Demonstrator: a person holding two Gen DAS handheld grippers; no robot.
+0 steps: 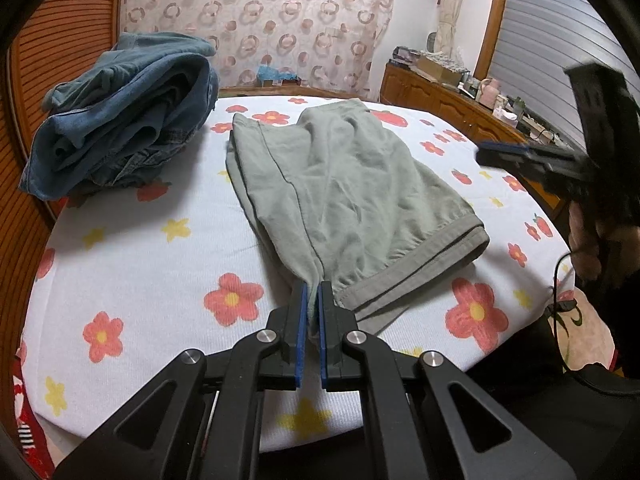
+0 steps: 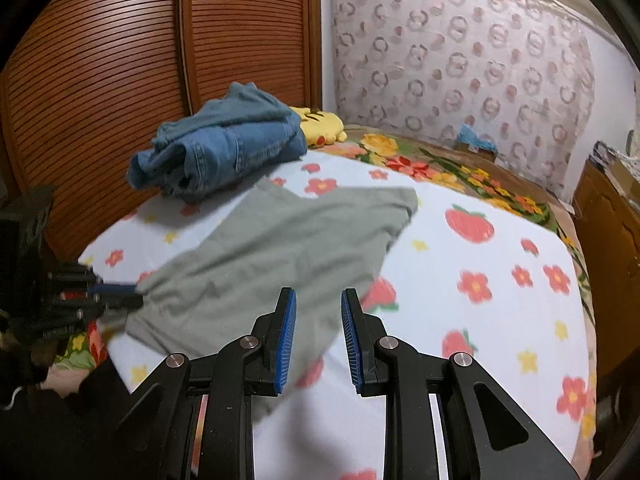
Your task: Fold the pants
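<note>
Grey-green pants (image 1: 344,184) lie folded on the flowered bed sheet (image 1: 152,248), waistband toward me. My left gripper (image 1: 313,292) is shut on the near corner of the pants at the waistband. It also shows in the right wrist view (image 2: 120,294), pinching the pants (image 2: 272,248) at their left corner. My right gripper (image 2: 318,300) is open and empty, held above the near edge of the pants. In the left wrist view it (image 1: 486,152) hangs in the air at the right, off the cloth.
A heap of blue denim clothes (image 1: 124,112) lies at the back left of the bed, next to a slatted wooden wardrobe (image 2: 120,60). A yellow plush toy (image 2: 320,124) lies behind it. A wooden sideboard (image 1: 448,100) with small items stands at the right.
</note>
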